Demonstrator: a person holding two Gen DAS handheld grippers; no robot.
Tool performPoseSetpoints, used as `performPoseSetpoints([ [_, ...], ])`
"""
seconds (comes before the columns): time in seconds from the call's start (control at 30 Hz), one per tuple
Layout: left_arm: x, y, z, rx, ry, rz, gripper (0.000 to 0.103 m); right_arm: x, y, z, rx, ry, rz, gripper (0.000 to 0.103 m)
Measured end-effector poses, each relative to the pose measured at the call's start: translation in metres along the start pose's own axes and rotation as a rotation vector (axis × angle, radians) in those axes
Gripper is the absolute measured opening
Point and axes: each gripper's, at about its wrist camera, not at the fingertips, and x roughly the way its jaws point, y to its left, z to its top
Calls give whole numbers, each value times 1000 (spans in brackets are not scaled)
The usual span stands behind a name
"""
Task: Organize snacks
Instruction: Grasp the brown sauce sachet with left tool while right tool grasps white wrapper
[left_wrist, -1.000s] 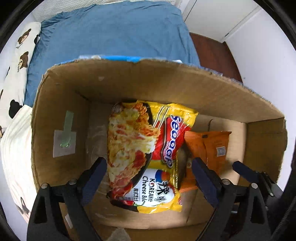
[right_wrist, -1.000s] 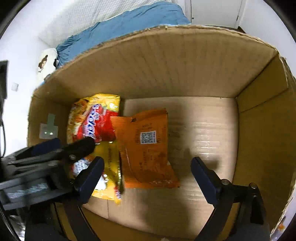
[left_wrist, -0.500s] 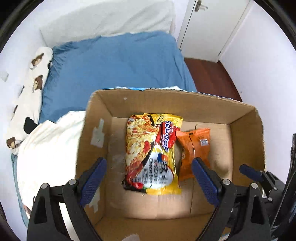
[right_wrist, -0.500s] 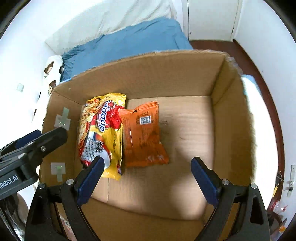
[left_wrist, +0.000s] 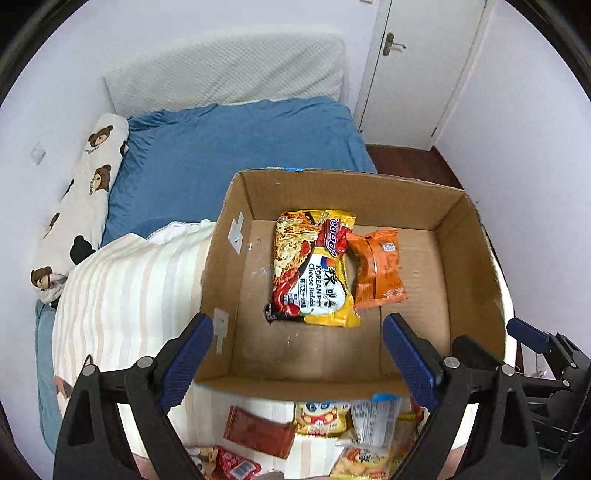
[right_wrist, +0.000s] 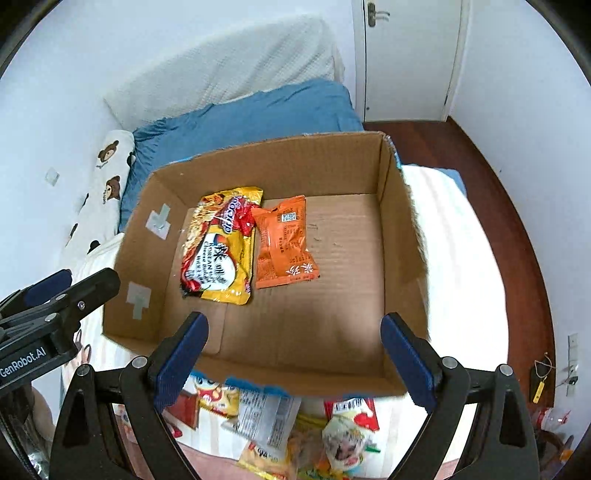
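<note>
Fingers of left gripper (left_wrist: 297, 356) and right gripper (right_wrist: 294, 354) spread wide, empty, above box (left_wrist: 236, 295) on bed (left_wrist: 229, 147). Noodle packet (left_wrist: 312, 267) beside orange packet (left_wrist: 378, 269) on box floor; loose snacks (right_wrist: 266, 413) outside near wall.

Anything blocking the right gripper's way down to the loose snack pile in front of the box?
Nothing visible. The right gripper hangs open and empty above the snack pile, which lies outside the cardboard box's near wall.
</note>
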Motion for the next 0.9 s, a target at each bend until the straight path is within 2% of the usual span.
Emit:
performPoseSetpoints([
  [0.13,-18,3,-14,-4,-24,-1,94,-24,1,-15,8,-19,22,96],
  [0.27,-29,10,-35,-15,-26,4,94,-32,-2,-38,33,6,68,97],
  [0.37,-27,20,-62,-24,-8,35,94,-21,-8,-65,82,80,155,97],
  [0.47,-9,36,-91,-61,56,64,94,5,-10,-91,114,154,178,97],
  [0.53,12,50,-109,-117,137,62,94,28,-11,-105,146,204,178,96],
  [0.6,41,68,-125,-216,238,23,94,52,-10,-117,174,234,180,92],
  [0.67,67,84,-138,-331,303,-21,94,67,-8,-121,188,249,170,76],
  [0.73,90,96,-147,-441,353,-63,89,81,-5,-125,211,258,172,75],
  [0.9,136,107,-157,-635,443,-116,89,105,-4,-129,270,267,148,75],
])
